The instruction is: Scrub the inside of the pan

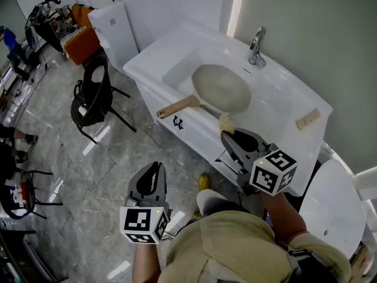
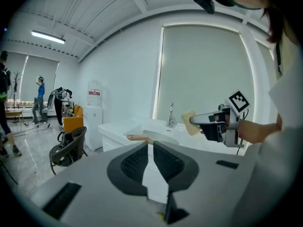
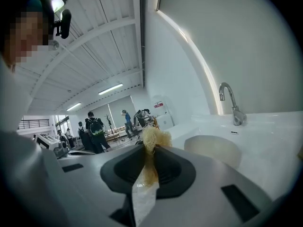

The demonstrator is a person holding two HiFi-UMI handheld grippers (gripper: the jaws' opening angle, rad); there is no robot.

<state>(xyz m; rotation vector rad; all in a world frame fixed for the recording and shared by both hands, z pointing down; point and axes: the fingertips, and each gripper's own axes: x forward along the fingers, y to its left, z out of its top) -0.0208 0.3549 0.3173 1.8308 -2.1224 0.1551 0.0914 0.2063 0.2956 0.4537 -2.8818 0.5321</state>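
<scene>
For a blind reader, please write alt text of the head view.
The right claw holds a yellowish scrubber beside a pan lying in a white sink; the left claw hangs shut and empty above the floor.

Glossy grey marble floor [image 1: 59,158], a black chair [image 1: 94,96] near a white cabinet [image 1: 115,31], strip light [image 2: 49,37] overhead

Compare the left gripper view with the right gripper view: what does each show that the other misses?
Only the left: the right gripper from outside, the pan's wooden handle, a black chair. Only the right: the pan's inside and, close up, the jaws closed on the scrubber. Both: scrubber, faucet, white sink.
</scene>
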